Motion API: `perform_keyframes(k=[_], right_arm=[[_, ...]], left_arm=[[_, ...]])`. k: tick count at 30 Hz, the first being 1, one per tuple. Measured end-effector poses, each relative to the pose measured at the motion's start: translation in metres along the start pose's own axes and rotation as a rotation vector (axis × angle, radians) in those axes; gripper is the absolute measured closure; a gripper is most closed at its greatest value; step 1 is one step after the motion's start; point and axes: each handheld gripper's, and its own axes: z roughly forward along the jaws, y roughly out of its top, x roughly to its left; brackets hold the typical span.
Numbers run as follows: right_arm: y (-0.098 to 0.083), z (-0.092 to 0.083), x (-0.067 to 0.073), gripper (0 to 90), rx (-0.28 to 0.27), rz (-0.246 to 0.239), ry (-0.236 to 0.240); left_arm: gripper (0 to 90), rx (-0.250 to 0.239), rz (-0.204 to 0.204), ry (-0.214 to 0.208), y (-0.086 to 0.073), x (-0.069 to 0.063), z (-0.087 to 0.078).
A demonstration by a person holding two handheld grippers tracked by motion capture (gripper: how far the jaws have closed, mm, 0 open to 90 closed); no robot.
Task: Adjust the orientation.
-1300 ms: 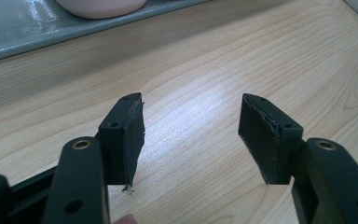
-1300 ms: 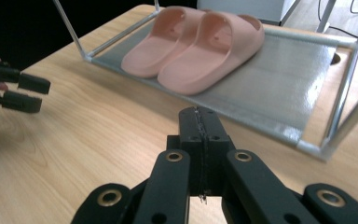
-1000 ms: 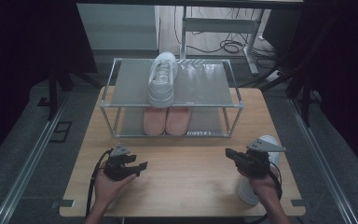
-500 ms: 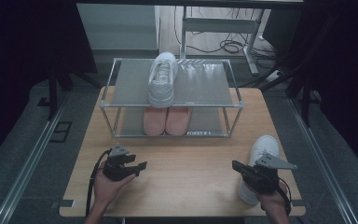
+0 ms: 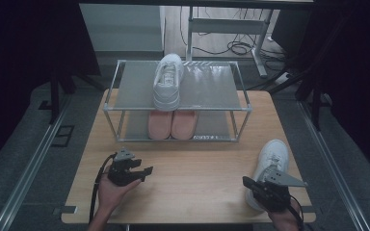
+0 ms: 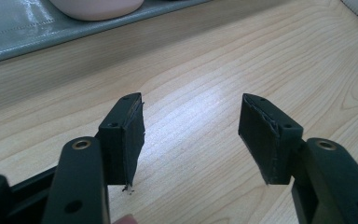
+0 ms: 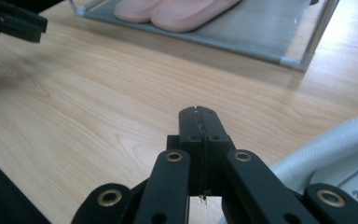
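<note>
A wooden desk (image 5: 197, 192) is standing on grey floor (image 5: 24, 163). Dark curtains (image 5: 24, 43) are hanging at both sides; cables (image 5: 231, 47) are lying beneath a metal frame (image 5: 231, 25) behind.

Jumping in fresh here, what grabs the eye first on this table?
A white sneaker sits alone atop the metal rack, with a pink pair on the shelf below. Its apparent mate lies on the table's right edge beside the shut right gripper; the left gripper waits open.
</note>
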Motion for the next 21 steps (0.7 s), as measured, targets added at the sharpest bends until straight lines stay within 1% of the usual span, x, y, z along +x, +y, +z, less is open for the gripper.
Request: perform_keyframes(k=[3,5,8,12,13,14,15,16,17,21], right_arm=[[-0.004,0.000,0.001,89.8,0.016,-0.008,-0.002],[-0.009,0.000,0.002,89.8,0.033,-0.011,-0.013],[-0.013,0.000,0.002,89.9,0.046,-0.011,-0.018],[-0.020,-0.002,0.003,89.8,0.057,-0.010,-0.044],[-0.021,-0.003,0.003,89.8,0.061,-0.016,-0.058],[-0.022,-0.003,0.003,89.8,0.062,-0.016,-0.059],[-0.023,-0.002,0.005,89.8,0.071,-0.026,-0.068],[-0.023,-0.002,0.005,89.8,0.071,-0.026,-0.068],[-0.025,-0.002,0.007,89.9,0.080,-0.039,-0.082],[-0.025,-0.001,0.008,89.9,0.079,-0.047,-0.098]], left_arm=[[40.3,0.005,-0.001,0.000,0.000,0.000,0.001],[40.3,0.009,0.001,-0.002,0.000,0.000,0.002],[40.3,0.007,-0.001,-0.001,0.000,0.000,0.002],[40.3,0.004,-0.006,0.000,0.000,0.001,0.001],[40.3,0.004,-0.005,0.000,0.000,0.000,0.001],[40.3,0.005,-0.002,0.000,0.000,0.000,0.001],[40.3,0.006,-0.001,0.000,0.000,0.000,0.001],[40.3,0.006,-0.001,0.000,0.000,0.000,0.001],[40.3,0.007,-0.002,0.001,0.000,0.000,0.002],[40.3,0.006,-0.002,0.001,0.000,0.001,0.001]])
